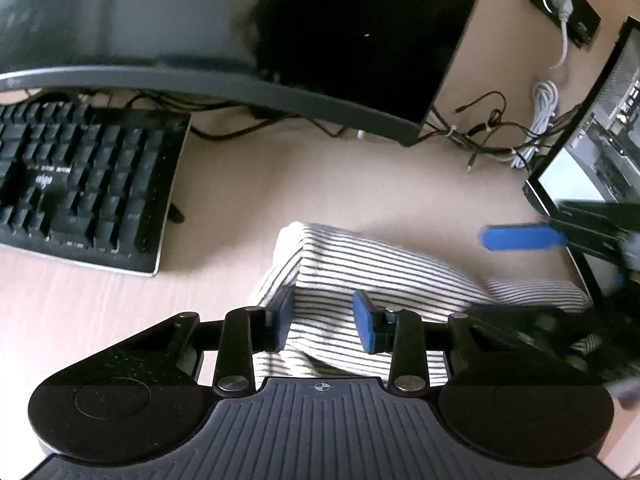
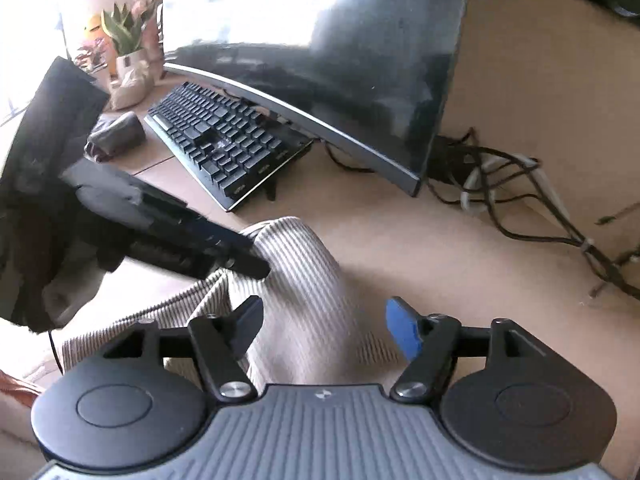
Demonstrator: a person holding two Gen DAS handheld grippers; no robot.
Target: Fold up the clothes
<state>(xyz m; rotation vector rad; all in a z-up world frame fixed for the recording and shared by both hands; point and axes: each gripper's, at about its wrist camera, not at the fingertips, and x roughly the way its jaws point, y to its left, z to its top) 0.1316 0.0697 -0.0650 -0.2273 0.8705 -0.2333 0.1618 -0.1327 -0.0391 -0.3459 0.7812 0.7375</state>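
A white garment with thin dark stripes point(image 1: 372, 276) lies bunched on the beige desk, partly folded over itself. My left gripper point(image 1: 324, 320) is open, its blue pads straddling a raised fold of the cloth without closing on it. In the right wrist view the same garment point(image 2: 304, 280) runs under my right gripper point(image 2: 324, 324), which is open above it with the cloth between its fingers. The left gripper's black body point(image 2: 172, 232) reaches in from the left onto the garment's far end. The right gripper's blue finger point(image 1: 520, 238) shows blurred at the right of the left wrist view.
A black keyboard point(image 1: 80, 184) lies to the left, under a curved monitor point(image 1: 248, 24). Cables point(image 1: 500, 136) tangle behind the monitor at the right. A second screen point(image 1: 580, 176) stands at the right. A potted plant point(image 2: 128, 56) and a dark pouch point(image 2: 118, 134) sit far left.
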